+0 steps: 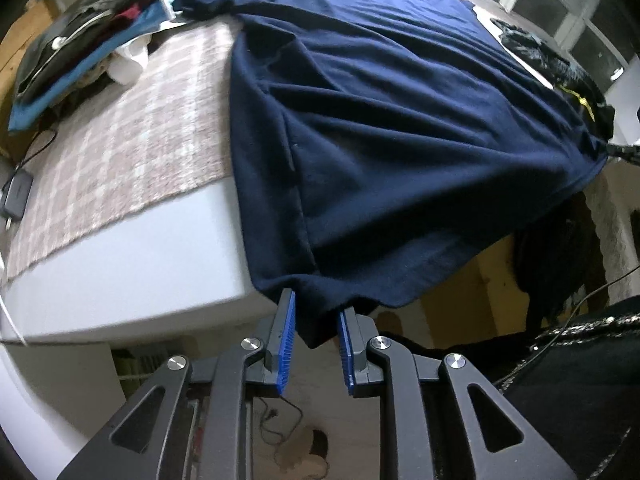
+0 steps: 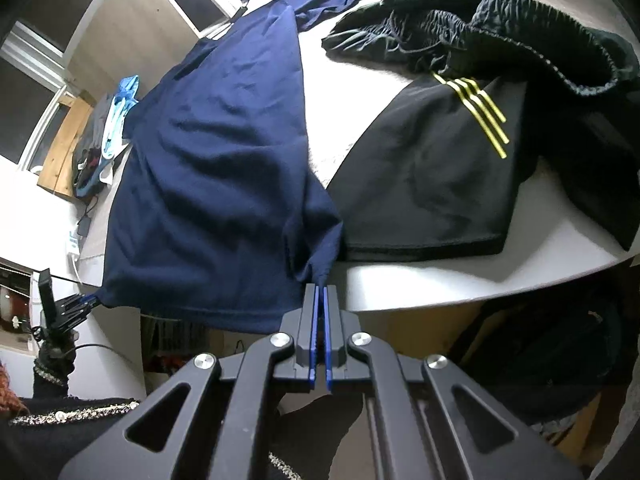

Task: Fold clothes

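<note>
Both views are dim, lit coolly from windows (image 2: 36,60) far beyond the tool. Fisheye bending curves every edge and the corners go black. Dark folds shadow the navy shirt (image 1: 380,120). The plaid cover (image 1: 120,152) left of the tool looks motion-smeared and soft.

Navy shirt (image 1: 400,120): collar end runs to the top edge of the left wrist view; far sleeve partly lost in the rim distortion.
Shirt hem corner, left wrist view: sits between the left tongs (image 1: 316,320), its tip dark against the floor; whether the pads touch it cannot be told.
Right tongs (image 1: 622,151): cut by the right edge of the left wrist view, only a dark tip showing.
Clothes pile (image 1: 80,40): garments overlap, kinds indistinguishable.
Black garment with yellow stripes (image 2: 460,168): right part runs out of frame.
Under-bench area (image 2: 540,352): dark, contents unreadable.
</note>
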Demonstrator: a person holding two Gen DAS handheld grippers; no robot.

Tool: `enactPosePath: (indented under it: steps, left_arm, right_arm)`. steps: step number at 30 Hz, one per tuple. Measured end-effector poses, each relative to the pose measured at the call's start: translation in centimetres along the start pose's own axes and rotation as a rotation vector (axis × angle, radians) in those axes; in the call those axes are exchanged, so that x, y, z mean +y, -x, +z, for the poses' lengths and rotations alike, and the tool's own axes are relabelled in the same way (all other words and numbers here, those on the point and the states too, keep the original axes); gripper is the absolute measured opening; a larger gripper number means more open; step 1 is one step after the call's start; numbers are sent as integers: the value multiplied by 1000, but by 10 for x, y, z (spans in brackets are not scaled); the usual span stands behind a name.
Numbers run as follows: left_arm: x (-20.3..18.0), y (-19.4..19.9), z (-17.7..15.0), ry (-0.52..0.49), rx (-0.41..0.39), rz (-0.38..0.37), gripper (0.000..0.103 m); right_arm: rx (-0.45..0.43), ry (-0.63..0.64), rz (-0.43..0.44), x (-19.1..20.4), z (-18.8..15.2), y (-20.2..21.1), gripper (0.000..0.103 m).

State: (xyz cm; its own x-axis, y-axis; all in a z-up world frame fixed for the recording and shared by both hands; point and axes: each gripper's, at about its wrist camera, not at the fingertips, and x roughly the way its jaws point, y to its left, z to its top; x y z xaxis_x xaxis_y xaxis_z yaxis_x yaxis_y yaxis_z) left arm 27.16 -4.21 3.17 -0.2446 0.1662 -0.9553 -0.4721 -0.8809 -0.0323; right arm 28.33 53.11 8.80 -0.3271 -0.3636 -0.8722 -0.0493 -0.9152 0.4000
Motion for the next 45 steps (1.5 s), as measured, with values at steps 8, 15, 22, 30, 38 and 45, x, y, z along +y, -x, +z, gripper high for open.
enactPosePath:
  steps: [8, 15, 22, 30, 38, 45]
  left_arm:
    - [-11, 1, 4, -85, 6, 81, 19]
    - [-24, 8, 12, -161, -28, 94, 30]
    - [-31, -6, 20, -219, -14, -21, 2]
    - [30, 48, -13, 72, -113, 9, 1]
    - [40, 19, -22, 71, -85, 93, 5]
    - [24, 7, -9, -36, -56, 155, 25]
  right_arm:
    - [-4, -13, -2, -3, 0, 7, 3]
    - [-2, 9, 17, 0, 3, 6, 3]
    - [5, 27, 20, 5, 4, 1, 3]
    - [-30, 35, 34, 15, 11, 11, 3]
    - [22, 118, 69, 46, 12, -10, 3]
    - [17, 113, 90, 48, 14, -4, 3]
